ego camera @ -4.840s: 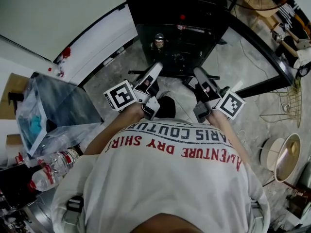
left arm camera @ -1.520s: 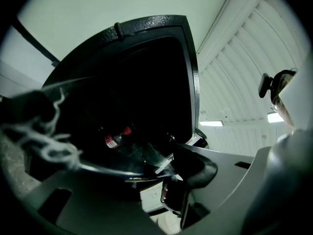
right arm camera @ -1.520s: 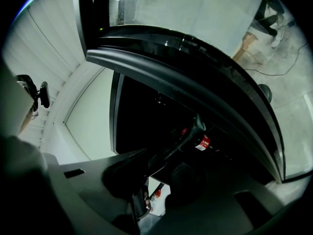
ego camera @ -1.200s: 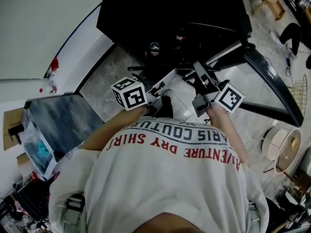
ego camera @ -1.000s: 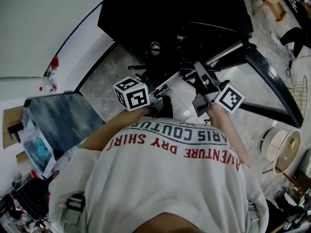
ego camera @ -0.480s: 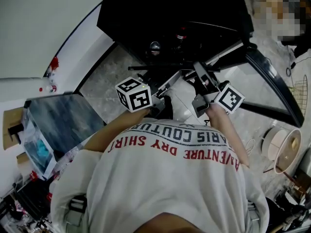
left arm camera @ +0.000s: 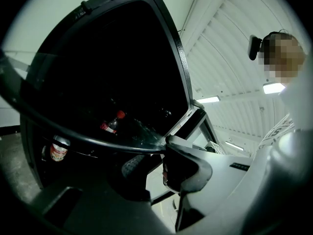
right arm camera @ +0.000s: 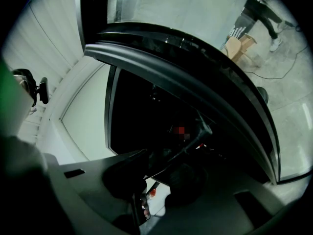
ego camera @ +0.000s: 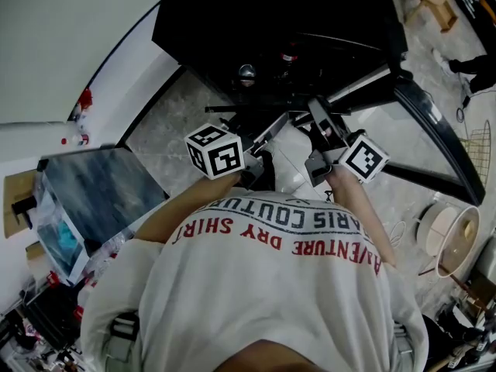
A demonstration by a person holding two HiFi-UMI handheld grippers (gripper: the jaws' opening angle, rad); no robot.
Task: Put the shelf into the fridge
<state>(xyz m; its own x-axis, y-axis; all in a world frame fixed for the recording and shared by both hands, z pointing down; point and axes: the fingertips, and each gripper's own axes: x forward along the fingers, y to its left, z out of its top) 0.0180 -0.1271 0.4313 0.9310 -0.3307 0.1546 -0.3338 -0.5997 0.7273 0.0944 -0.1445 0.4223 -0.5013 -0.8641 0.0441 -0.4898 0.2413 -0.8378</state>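
A black fridge (ego camera: 271, 14) stands open in front of me, its glass door (ego camera: 434, 130) swung out to the right. A glass shelf with a dark rim (ego camera: 256, 108) hangs level at the fridge's mouth. My left gripper (ego camera: 267, 134) is at the shelf's near left edge. In the left gripper view its jaws (left arm camera: 159, 163) are closing, with the shelf rim (left arm camera: 88, 138) between the pads. My right gripper (ego camera: 318, 116) is shut on the near right edge; the thin shelf edge (right arm camera: 190, 143) runs between its jaws (right arm camera: 161, 175). A bottle (left arm camera: 111, 124) and a can (left arm camera: 58, 151) sit inside the fridge.
The door's black frame (right arm camera: 195, 87) arches close over the right gripper. A grey-blue plastic bag (ego camera: 93, 200) lies on the floor at the left. A round beige dish-shaped thing (ego camera: 449, 239) stands at the right. A white wall runs along the left.
My left gripper has shifted a little to the right and its jaws have come in round the shelf's rim. The right gripper and the shelf have barely moved.
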